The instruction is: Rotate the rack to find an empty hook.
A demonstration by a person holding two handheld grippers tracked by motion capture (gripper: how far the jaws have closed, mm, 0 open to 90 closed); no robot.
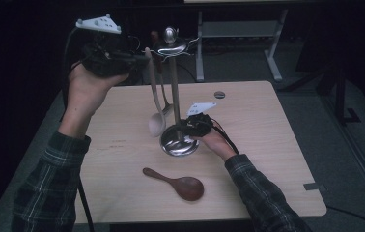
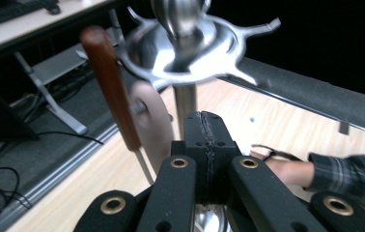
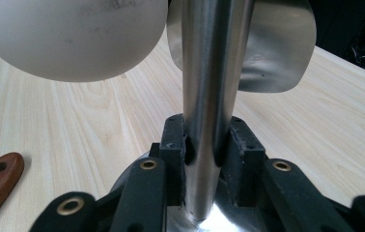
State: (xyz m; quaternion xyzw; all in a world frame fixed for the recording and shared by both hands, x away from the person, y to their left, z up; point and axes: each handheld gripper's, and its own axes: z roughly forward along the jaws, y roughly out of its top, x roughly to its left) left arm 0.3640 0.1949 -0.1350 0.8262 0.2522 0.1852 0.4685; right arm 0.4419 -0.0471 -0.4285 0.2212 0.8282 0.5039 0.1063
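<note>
A steel utensil stand (image 1: 175, 92) rises from its round base (image 1: 179, 145) at mid-table. My right gripper (image 1: 190, 126) is shut on the stand's pole (image 3: 212, 87) just above the base, both pads pressing it (image 3: 209, 145). From the hooked top (image 1: 171, 46) hang a cream spoon (image 1: 156, 121) and a steel utensil with a brown handle (image 2: 110, 87). My left gripper (image 1: 137, 59) is held high beside that top, jaws shut with nothing between them (image 2: 204, 130). A brown wooden spoon (image 1: 178, 183) lies flat near the table's front.
A small grey disc (image 1: 219, 94) sits near the table's far edge. Behind the table stands a metal desk frame (image 1: 238, 29). The cream spoon's bowl (image 3: 74, 38) and the steel blade (image 3: 272, 48) hang close above my right gripper.
</note>
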